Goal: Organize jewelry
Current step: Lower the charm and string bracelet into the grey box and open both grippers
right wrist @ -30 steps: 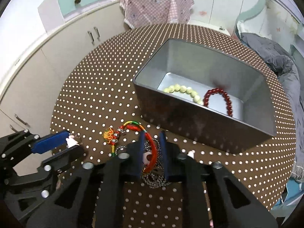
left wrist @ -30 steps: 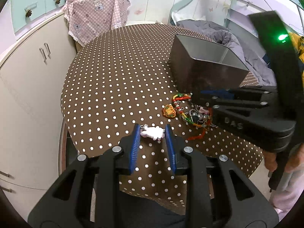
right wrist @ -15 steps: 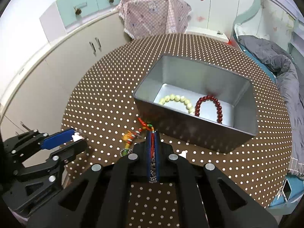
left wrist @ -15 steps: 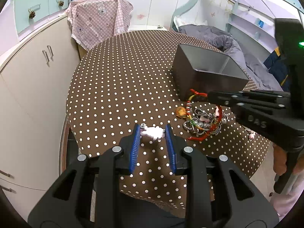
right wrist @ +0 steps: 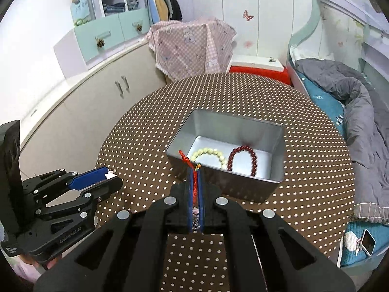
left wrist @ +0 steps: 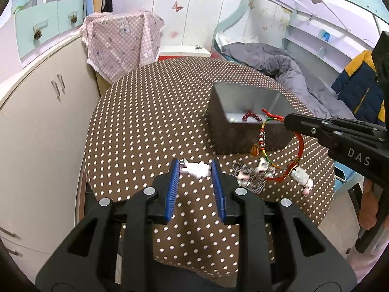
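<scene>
Over dotted table — red bracelet dangles vertically.

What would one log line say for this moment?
left gripper: shut on white charm | right gripper: shut on red cord bracelet | metal tin: two bead bracelets inside

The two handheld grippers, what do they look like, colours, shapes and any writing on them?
Both are matte black plastic frames with open cut-outs and silver bolt heads. The left gripper has two flat blue ribbed pads; the right gripper has blue pads too. White letters "DAS" mark the right one's side, and small white lettering runs along the left one's body.
</scene>
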`<state>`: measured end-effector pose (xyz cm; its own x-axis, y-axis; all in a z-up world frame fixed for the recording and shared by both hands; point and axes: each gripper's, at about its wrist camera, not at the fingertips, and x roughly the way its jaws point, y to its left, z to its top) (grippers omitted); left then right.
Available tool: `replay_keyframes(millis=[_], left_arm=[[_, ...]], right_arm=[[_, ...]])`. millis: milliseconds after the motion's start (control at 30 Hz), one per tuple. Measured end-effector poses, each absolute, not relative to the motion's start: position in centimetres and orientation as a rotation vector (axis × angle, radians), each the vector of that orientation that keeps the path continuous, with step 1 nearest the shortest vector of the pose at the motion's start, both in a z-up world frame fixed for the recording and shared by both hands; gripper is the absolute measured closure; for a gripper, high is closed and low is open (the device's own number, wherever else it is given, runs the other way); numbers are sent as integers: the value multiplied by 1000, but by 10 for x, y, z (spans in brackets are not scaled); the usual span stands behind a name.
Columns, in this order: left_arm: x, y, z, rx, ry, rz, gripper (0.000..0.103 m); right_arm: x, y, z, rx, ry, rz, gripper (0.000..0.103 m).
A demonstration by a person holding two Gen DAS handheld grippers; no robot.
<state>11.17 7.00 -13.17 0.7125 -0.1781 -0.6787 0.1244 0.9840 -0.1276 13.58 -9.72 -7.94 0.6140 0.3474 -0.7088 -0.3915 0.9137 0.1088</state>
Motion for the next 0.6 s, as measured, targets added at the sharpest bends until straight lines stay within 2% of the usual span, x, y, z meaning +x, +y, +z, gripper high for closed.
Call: replay_keyframes(millis=[600], left_arm=[[147,26,-96,-29,694,-256,76]], right_arm=[[154,-144,-40,-1,678,364,101]])
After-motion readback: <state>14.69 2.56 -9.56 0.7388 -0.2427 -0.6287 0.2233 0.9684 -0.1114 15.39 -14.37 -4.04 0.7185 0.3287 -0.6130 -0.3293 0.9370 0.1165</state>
